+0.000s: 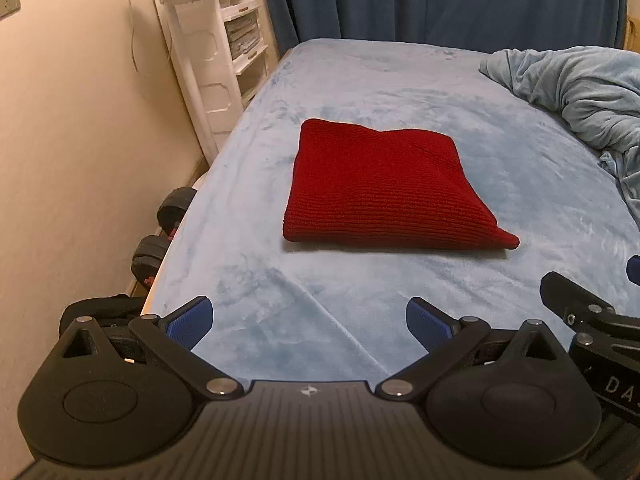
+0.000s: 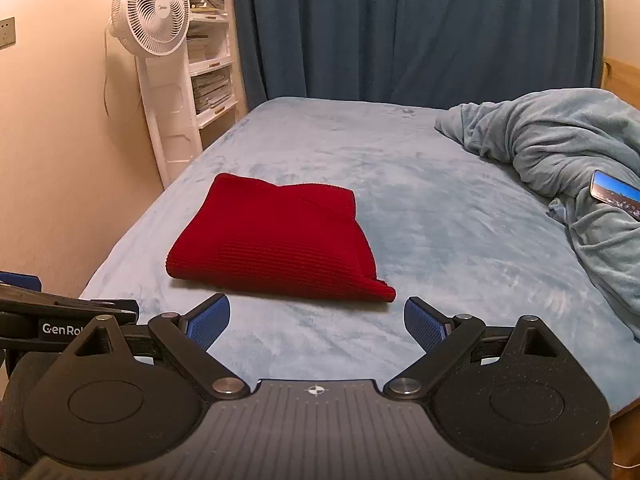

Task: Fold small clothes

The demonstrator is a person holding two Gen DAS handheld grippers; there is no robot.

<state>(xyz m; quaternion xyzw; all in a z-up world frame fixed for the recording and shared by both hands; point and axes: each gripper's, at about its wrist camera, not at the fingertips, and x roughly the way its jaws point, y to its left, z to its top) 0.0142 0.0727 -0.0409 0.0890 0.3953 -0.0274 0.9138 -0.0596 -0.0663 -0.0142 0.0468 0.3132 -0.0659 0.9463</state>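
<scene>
One red knitted garment [image 1: 384, 188] lies on the bed [image 1: 360, 320], already folded into a thick, roughly square packet with its closed fold edge facing the grippers and one corner poking out at about four o'clock. It sits flat, a little toward the wall side of the mattress, well apart from everything else, which reads to me as a finished fold set down to rest rather than a piece waiting to be worked.

At roughly two o'clock from the garment a crumpled light-blue blanket [image 2: 560, 148] is heaped at the far side of the bed, with a phone [image 2: 616, 194] lying on it, screen lit. At about eleven o'clock a white fan [image 2: 150, 10] stands by the wall in front of a white shelf [image 2: 210, 60], and a dark blue curtain [image 2: 400, 28] closes off the head of the bed. Dumbbells [image 1: 168, 224] sit on the floor at nine o'clock, down beside the mattress.

Both tools hover low at six o'clock, near the foot of the bed, pulled back from the cloth. The left gripper [image 1: 308, 322] is released, its blue pads spread wide, touching nothing. The right gripper [image 2: 316, 320] is likewise spread wide and empty, its pads just short of the garment's near corner. I'd judge the folding done, or nearly so.
</scene>
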